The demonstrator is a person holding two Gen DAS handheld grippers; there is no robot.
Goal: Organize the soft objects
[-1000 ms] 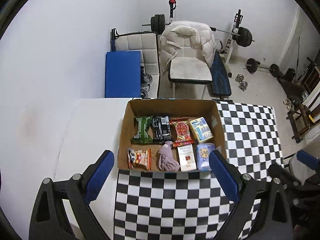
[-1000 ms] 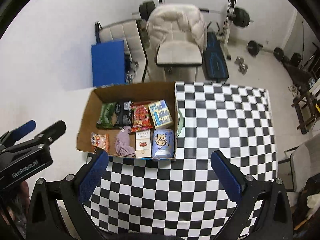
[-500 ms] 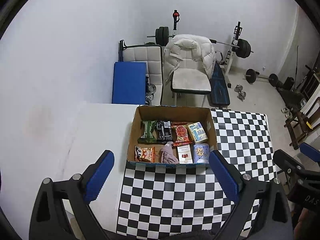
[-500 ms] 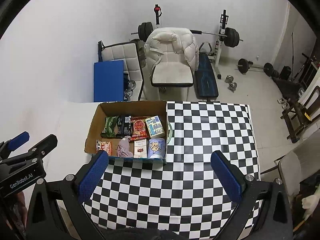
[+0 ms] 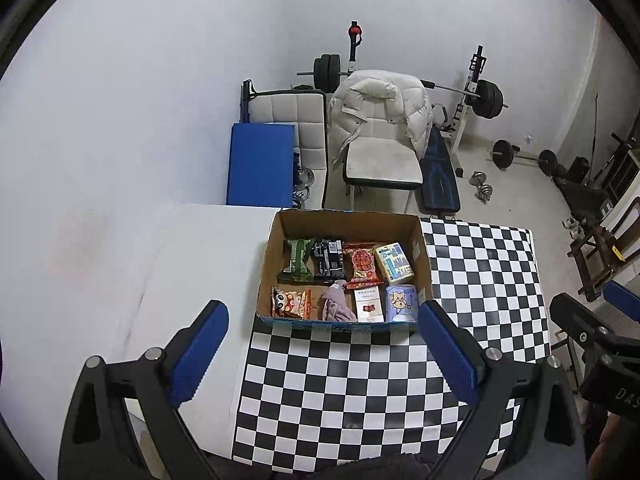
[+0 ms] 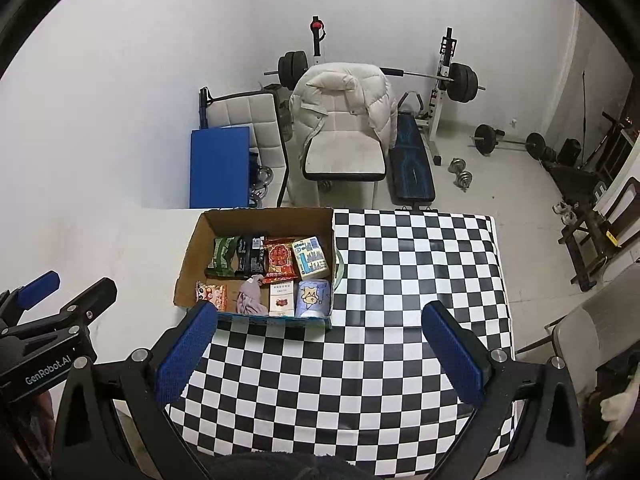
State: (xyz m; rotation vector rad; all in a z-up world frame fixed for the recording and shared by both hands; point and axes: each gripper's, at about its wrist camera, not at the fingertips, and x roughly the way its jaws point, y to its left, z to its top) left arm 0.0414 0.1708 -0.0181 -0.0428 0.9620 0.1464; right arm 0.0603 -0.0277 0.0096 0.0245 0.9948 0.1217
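Note:
A cardboard box (image 5: 422,258) stands at the table's far edge and holds snack packets, a tissue pack and a crumpled mauve cloth (image 5: 336,306). It also shows in the right wrist view (image 6: 190,256), with the cloth (image 6: 250,300) in its front row. My left gripper (image 5: 324,350) is open and empty, held high and back from the box. My right gripper (image 6: 320,354) is open and empty, also high above the checkered cloth (image 6: 400,300).
The table is white on the left (image 5: 140,272) and checkered on the right (image 5: 480,280). Beyond it stand a white chair with a puffy jacket (image 5: 380,128), a blue panel (image 5: 260,168), a weight bench (image 5: 440,176) and barbells. A grey chair (image 6: 584,332) stands at the right.
Both grippers have pulled back and up from the box, which looks smaller and farther now. Both stay open and empty. The box contents have not moved.

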